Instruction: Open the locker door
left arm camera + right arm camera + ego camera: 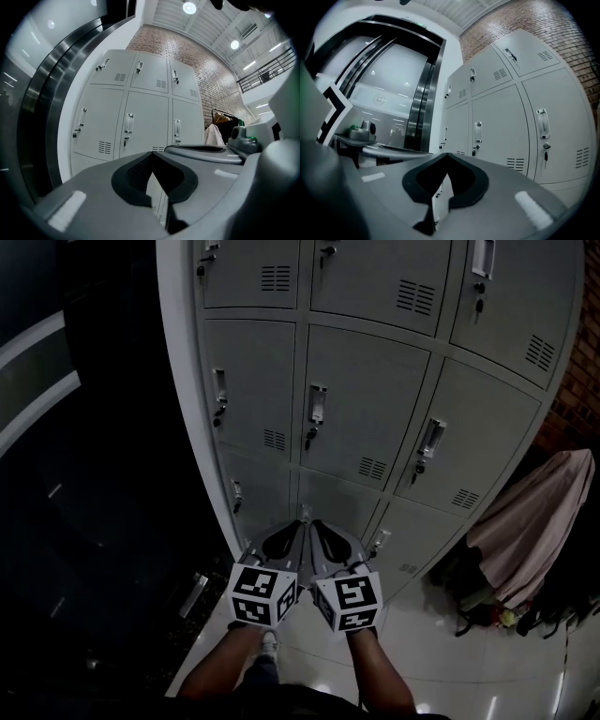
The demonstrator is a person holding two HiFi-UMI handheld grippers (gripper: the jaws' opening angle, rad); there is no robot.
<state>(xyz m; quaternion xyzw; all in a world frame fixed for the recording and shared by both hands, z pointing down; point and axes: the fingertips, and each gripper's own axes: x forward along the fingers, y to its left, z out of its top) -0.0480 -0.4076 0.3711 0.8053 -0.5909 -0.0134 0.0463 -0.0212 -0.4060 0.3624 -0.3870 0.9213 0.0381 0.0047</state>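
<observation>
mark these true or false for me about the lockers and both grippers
1. The left gripper and the right gripper both have their jaws shut with nothing between them. True.
2. One locker door stands open. False: every door in view is closed.
3. The right gripper is clamped on a locker handle. False: it holds nothing, and no handle is between its jaws.
4. A pale cloth hangs to the right of the lockers in the head view. True.
</observation>
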